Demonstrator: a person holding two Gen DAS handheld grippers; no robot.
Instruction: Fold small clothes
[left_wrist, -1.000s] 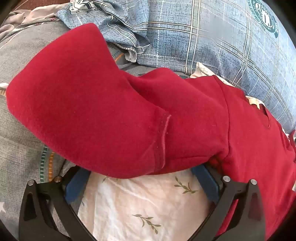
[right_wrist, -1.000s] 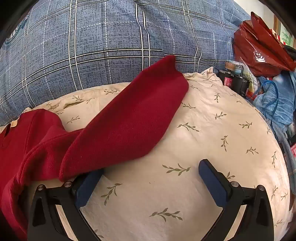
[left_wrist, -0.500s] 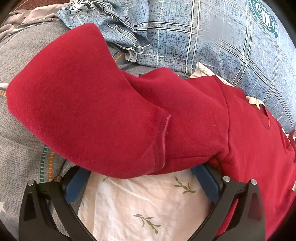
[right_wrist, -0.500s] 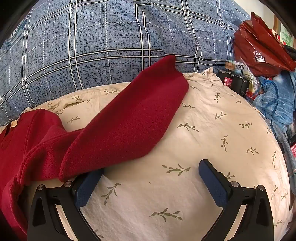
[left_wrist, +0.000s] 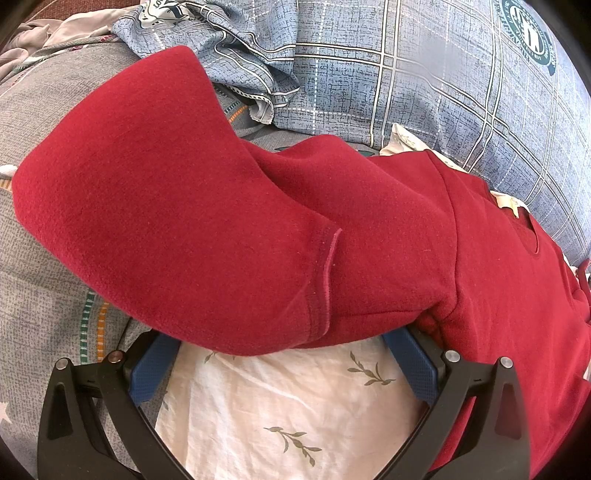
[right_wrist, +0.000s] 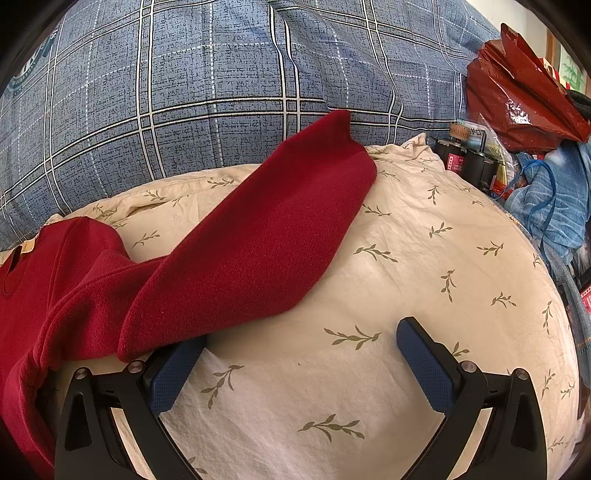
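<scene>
Both our grippers, left gripper (left_wrist: 284, 360) and right gripper (right_wrist: 301, 350), spread wide, empty, fingertips under red sweater (left_wrist: 369, 229) edges.

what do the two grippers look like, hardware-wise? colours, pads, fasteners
Both match. The left gripper and right gripper each have two black plastic fingers with triangular cut-outs, round silver fasteners near the pad mounts, and textured blue pads on the inner faces. No cables, markings, hands or sleeves in view.
</scene>
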